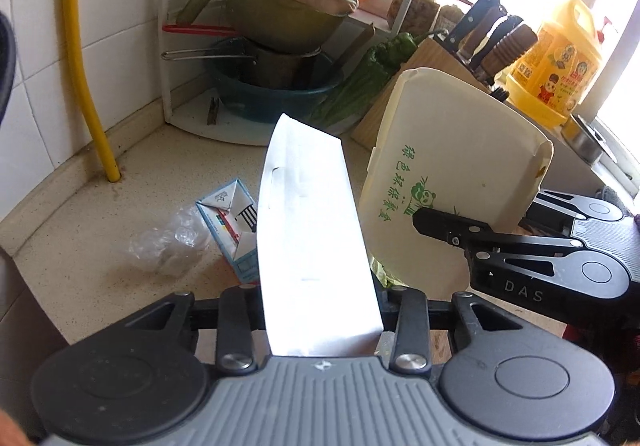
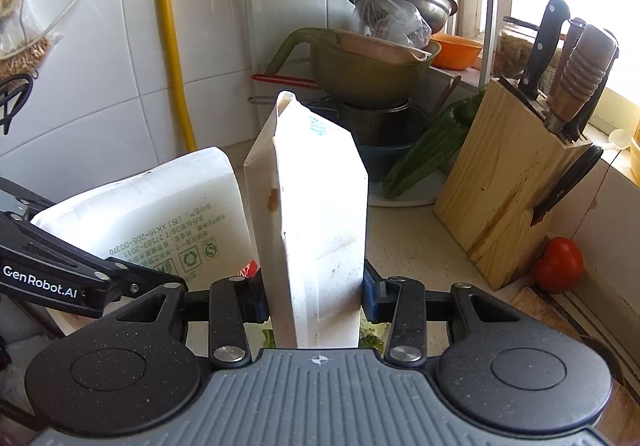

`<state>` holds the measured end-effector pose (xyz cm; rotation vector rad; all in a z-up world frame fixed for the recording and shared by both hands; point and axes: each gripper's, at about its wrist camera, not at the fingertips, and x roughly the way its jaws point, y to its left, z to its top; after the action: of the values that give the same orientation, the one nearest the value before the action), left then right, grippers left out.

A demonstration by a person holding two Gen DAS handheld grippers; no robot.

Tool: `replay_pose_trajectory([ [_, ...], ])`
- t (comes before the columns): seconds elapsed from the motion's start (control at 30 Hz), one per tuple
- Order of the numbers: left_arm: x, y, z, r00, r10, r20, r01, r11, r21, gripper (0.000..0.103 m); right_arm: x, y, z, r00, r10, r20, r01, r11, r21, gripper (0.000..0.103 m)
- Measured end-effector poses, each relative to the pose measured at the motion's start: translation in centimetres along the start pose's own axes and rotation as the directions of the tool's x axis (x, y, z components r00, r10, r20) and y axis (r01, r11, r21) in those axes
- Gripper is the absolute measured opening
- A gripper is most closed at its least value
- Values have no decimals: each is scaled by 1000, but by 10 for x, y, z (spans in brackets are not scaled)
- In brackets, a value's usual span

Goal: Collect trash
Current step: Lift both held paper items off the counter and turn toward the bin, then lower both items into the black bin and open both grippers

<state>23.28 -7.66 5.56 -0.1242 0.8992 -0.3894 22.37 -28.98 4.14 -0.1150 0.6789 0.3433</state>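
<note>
Two foam lunch boxes [image 1: 448, 182] [image 1: 312, 230]: right tongs [image 1: 436, 224] and left tongs [image 1: 316, 310] each pinching one; carrying level, keeping squeeze gentle.

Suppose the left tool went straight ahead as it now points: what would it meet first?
Probably the blue basin under the stacked pots on the rack. The left tool is shut on a white box that would touch first. Depth is unclear.

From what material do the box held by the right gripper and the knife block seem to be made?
The takeout box in the right gripper looks like matte cream foam or pulp board: thick dull walls, green print, a stain. The knife block looks like pale unvarnished wood, with visible grain.
</note>
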Motion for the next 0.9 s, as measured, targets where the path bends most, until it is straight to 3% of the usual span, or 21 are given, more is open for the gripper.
replay_pose_trajectory([
  [0.3,-44,16,5,991,-7,134,15,998,-63,35,-24,18,16,997,-4,76,6,1000,-24,49],
  [0.57,-79,46,-15,983,27,184,-4,992,-123,35,-40,59,28,991,74,109,-66,994,-83,49],
  [0.77,-114,81,-45,971,117,208,-72,975,-211,35,-31,103,31,979,186,80,-175,977,-126,49],
  [0.9,-138,112,-73,958,204,199,-139,945,-297,35,-21,141,32,959,279,43,-269,949,-165,49],
])
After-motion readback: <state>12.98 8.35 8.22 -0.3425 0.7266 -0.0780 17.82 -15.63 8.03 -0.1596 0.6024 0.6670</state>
